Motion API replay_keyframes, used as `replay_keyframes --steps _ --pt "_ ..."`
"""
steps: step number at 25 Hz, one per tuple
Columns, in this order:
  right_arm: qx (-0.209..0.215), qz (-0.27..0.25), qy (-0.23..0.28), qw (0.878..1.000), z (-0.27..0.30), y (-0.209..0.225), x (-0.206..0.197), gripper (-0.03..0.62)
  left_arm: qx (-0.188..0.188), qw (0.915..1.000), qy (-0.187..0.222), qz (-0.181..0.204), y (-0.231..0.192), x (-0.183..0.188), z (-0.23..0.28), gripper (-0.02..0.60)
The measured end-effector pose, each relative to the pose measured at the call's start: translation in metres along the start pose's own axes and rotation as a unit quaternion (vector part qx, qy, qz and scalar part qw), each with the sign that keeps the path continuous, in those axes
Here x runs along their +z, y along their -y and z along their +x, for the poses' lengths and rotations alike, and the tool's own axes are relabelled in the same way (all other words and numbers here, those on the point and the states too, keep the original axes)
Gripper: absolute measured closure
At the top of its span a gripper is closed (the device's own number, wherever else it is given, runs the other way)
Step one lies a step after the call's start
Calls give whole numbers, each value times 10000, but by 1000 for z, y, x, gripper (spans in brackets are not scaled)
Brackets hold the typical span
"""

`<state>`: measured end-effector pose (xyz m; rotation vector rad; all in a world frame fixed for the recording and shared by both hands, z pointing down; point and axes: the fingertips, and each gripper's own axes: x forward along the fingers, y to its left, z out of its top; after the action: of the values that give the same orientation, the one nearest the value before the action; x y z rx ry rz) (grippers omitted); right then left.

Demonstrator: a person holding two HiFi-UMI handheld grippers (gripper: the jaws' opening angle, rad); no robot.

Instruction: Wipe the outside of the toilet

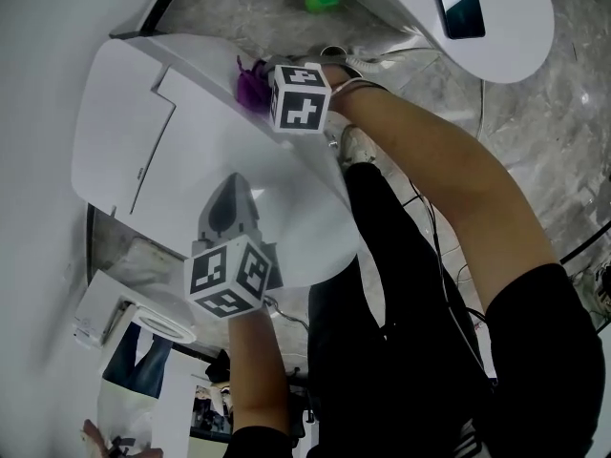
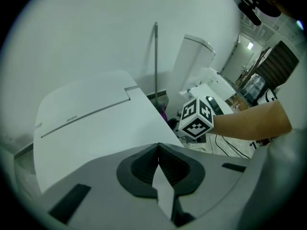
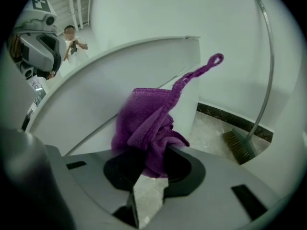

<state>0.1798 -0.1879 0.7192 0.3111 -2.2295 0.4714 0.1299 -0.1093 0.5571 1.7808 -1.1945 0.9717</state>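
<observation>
Your left gripper (image 2: 158, 150), jaws together, has the flat lid of the toilet (image 2: 86, 123) open beneath it. Your right gripper (image 3: 151, 164), clamped on the purple cloth (image 3: 144, 123), occupies the floor strip along the toilet's flank. That strip ends at the wall (image 3: 230, 42), where a broom (image 3: 240, 145) stands beyond the cloth. A second white fixture (image 1: 496, 27) bounds the strip's other side.

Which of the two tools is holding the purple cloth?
The right tool: its jaws are shut on the bunched purple cloth. The left tool has its jaws together with nothing between them.
</observation>
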Motion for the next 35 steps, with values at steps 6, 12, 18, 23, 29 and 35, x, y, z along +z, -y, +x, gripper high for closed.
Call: replay_keyframes --steps 6,12,18,23,29,35 --pt "-49 -177 -168 9997 -6 -21 -17 491 18 10000 -4 10 -6 -17 -11 572" --pt "-93 -391 -400 9984 -12 -50 -36 491 -204 9998 19 71 -2 -33 -15 572" --pt "-234 -148 -389 9989 -21 -79 -60 491 -440 9980 32 444 5 -55 -20 572" --pt "-400 92 -387 9984 -27 -108 -83 491 -514 9936 26 1004 11 -76 -28 572" --pt "-617 591 -431 9954 -35 -141 -117 491 -659 9898 9 1260 25 -104 -49 572" --pt "-756 778 -479 9929 -46 -177 -142 491 -661 9883 109 1372 31 -130 -64 572"
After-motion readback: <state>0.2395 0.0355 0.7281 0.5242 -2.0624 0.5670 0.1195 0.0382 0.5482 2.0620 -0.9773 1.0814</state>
